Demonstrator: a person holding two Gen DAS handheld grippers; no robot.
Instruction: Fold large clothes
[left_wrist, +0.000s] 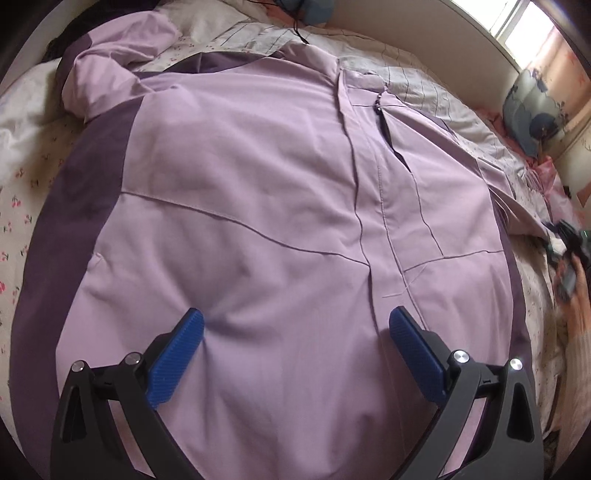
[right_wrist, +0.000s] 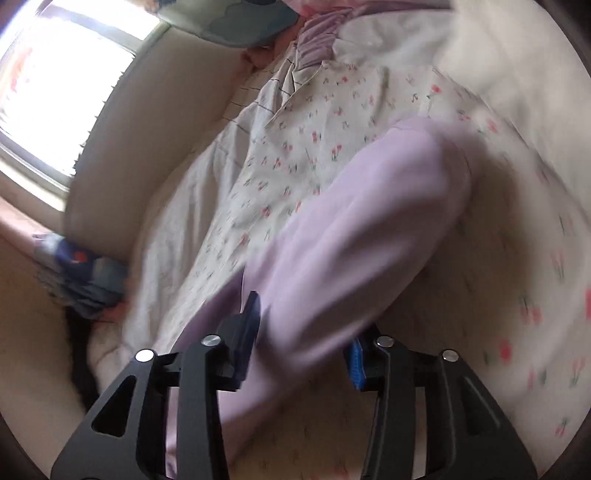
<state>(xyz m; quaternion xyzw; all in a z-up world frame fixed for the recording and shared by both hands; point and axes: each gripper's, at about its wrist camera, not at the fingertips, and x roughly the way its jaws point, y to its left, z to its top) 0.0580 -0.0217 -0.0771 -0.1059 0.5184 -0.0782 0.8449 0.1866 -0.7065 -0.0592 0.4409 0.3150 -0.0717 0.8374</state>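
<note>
- Left wrist view: a lilac jacket (left_wrist: 258, 192) with dark purple side panels lies spread front-up on a floral bedsheet (left_wrist: 26, 173), its zipper placket (left_wrist: 369, 184) running up the middle and one sleeve (left_wrist: 122, 62) bunched at the far left corner.
- The left gripper (left_wrist: 295, 332) hangs over the jacket's lower front with its blue pads (left_wrist: 177, 362) set wide apart; nothing is between them, only flat cloth below.
- At the right edge a blurred hand (left_wrist: 576, 291) carries the other tool beside the jacket's side.
- A patterned pillow (left_wrist: 535, 110) leans against the headboard near the window.
- Right wrist view: the picture is smeared by motion. A lilac sleeve (right_wrist: 351, 229) runs from the bedsheet (right_wrist: 303, 147) down between the right gripper (right_wrist: 303, 339) fingers.
- Its jaws stand partly apart with the sleeve cloth filling the gap; whether the pads press on it I cannot tell through the blur.
- Step in hand, as I judge it: dealing with the right-hand sleeve, the first fold inward; the body is laid out flat but not yet folded.
- The next move likely calls for a firm pinch on the sleeve, then carrying it across onto the jacket front while the left gripper steadies the body.
</note>
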